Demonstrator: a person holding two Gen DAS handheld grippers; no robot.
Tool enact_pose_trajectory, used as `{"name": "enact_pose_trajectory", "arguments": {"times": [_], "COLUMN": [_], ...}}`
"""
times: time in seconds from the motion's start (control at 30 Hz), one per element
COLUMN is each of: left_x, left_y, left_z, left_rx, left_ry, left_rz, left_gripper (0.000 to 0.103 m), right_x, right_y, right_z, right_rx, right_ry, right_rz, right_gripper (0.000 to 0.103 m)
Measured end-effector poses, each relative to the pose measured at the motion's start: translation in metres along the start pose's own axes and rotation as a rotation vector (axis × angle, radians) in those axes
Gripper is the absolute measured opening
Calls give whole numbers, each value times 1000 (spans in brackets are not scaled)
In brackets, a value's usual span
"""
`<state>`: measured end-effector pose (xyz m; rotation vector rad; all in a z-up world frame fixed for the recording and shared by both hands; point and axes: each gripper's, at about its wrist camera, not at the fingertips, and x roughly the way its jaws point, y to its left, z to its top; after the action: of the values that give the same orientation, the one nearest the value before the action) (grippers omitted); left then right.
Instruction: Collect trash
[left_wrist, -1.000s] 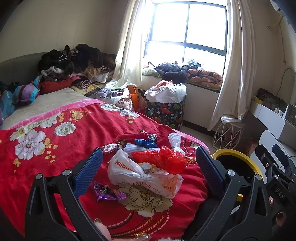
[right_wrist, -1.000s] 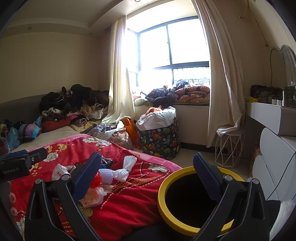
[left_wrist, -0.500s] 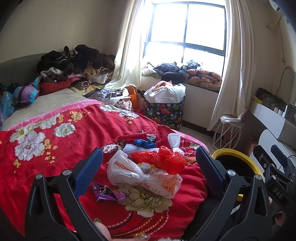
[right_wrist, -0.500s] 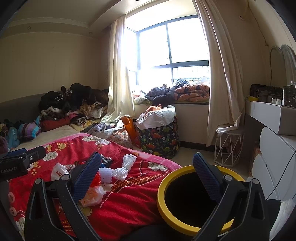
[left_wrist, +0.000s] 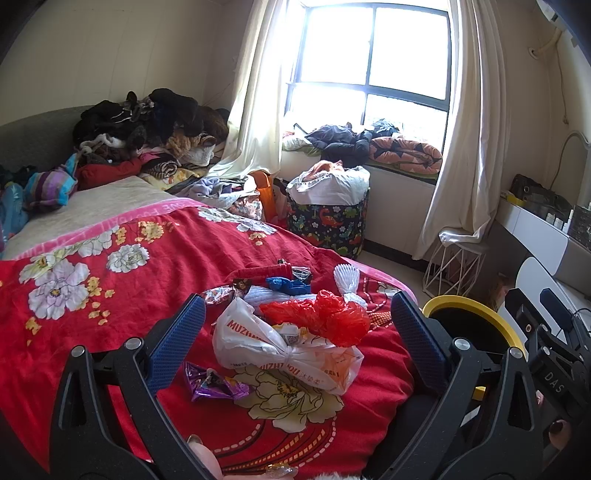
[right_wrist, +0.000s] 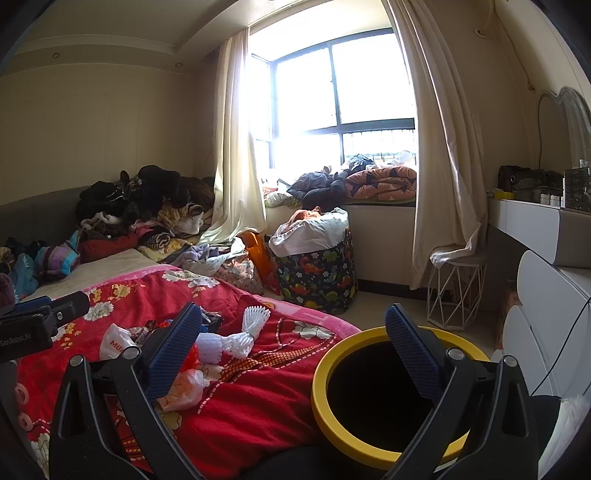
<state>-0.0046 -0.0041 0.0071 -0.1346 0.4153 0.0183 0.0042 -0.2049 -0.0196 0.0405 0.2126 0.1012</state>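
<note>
Trash lies in a pile on the red flowered bedspread (left_wrist: 110, 295): a knotted white plastic bag (left_wrist: 280, 350), a red plastic bag (left_wrist: 325, 314), a purple wrapper (left_wrist: 210, 384), a blue scrap (left_wrist: 288, 285), a white foam net (left_wrist: 345, 282) and more wrappers. My left gripper (left_wrist: 295, 339) is open and empty, its fingers either side of the white bag, short of it. My right gripper (right_wrist: 295, 350) is open and empty beside the bed, over the near rim of the yellow-rimmed black bin (right_wrist: 369, 398). The foam net (right_wrist: 236, 338) shows there too.
A dinosaur-print laundry basket (left_wrist: 328, 221) stands by the window. Clothes are heaped at the head of the bed (left_wrist: 147, 129) and on the window sill (left_wrist: 369, 147). A white wire stool (left_wrist: 458, 266) and a white dresser (right_wrist: 546, 295) are at the right.
Both views have shifted very slightly; the grippers stay open and nothing has been picked up.
</note>
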Motion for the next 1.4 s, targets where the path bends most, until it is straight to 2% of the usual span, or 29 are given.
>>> {"name": "enact_pose_trajectory", "arguments": {"times": [0.37,0.6,1.17,1.4], "left_x": [-4,-1,8,28], "left_y": [-13,-5,56,83], "left_z": [6,2,3,2], "left_rx": [9,-3,-124,-138], "left_ry": [18,19,32,94], "left_rz": [-16,-7,103,112], "left_gripper": [92,92,92,92], "right_x": [0,1,32,61], "right_y": [0,6,68,83], "right_z": [-2,-9,1,7], "right_rx": [0,-27,-149,-164], "right_ry": [5,17,127,194], "right_rz": [2,24,246,321], "right_gripper": [97,97,97,97]}}
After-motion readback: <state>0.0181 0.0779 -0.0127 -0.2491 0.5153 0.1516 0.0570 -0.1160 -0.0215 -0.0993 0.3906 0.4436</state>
